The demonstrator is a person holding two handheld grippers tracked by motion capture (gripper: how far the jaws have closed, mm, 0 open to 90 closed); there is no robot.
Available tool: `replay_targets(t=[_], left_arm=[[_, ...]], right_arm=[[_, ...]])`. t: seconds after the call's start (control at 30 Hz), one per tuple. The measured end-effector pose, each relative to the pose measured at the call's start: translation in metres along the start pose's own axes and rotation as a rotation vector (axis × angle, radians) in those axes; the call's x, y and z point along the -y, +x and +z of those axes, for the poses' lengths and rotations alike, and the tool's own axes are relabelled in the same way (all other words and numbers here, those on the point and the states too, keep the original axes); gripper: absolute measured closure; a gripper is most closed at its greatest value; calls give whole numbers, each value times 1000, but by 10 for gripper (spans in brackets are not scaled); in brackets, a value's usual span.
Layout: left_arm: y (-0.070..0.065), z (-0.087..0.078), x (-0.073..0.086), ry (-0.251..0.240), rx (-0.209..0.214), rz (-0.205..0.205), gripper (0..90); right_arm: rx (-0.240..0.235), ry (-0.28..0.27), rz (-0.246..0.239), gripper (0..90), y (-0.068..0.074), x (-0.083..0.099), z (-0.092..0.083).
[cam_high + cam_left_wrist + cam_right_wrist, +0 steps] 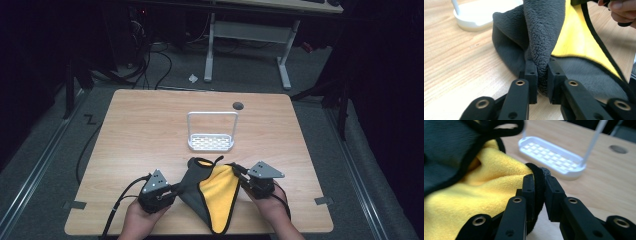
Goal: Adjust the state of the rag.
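While pinching a fold of grey fleece, left gripper (176,189) clamped tight on the near-left side of the cloth (212,192), pads pressed into the pile on both sides in the left gripper view (541,75). Over on the other side, right gripper (241,176) nipped shut on the black-bound hem, seen up close in the right gripper view (539,192) with the piping squeezed between the pads. Held at both ends, then, near the front edge of the wooden table (150,125), between the two hands. Folded over on itself: grey face outward on the left, bright yellow face showing on the right, black trim running round the border. Bunched and raised at the middle, lower tip trailing toward the table's front edge. Just beyond the cloth, well clear of both grippers, white rack (211,132) standing upright with a slotted tray base and a tall hoop handle. Farther back, round dark grommet hole (238,105) in the tabletop.
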State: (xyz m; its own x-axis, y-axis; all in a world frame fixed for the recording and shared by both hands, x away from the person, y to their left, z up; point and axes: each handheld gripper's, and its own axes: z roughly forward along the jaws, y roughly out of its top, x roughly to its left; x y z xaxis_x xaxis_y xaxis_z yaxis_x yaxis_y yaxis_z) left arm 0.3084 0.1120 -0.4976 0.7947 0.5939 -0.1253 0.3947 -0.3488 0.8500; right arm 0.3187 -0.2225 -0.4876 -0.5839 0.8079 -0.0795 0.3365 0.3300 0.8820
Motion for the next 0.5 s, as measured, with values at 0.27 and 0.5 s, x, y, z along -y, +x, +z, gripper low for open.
replay_targets(t=[0.27, 0.5], left_arm=[[4, -1, 3, -7, -18, 3, 825], [17, 9, 16, 105, -19, -36, 827]], right_arm=[[39, -48, -10, 795, -6, 0, -12], [12, 29, 48, 641, -11, 15, -12]])
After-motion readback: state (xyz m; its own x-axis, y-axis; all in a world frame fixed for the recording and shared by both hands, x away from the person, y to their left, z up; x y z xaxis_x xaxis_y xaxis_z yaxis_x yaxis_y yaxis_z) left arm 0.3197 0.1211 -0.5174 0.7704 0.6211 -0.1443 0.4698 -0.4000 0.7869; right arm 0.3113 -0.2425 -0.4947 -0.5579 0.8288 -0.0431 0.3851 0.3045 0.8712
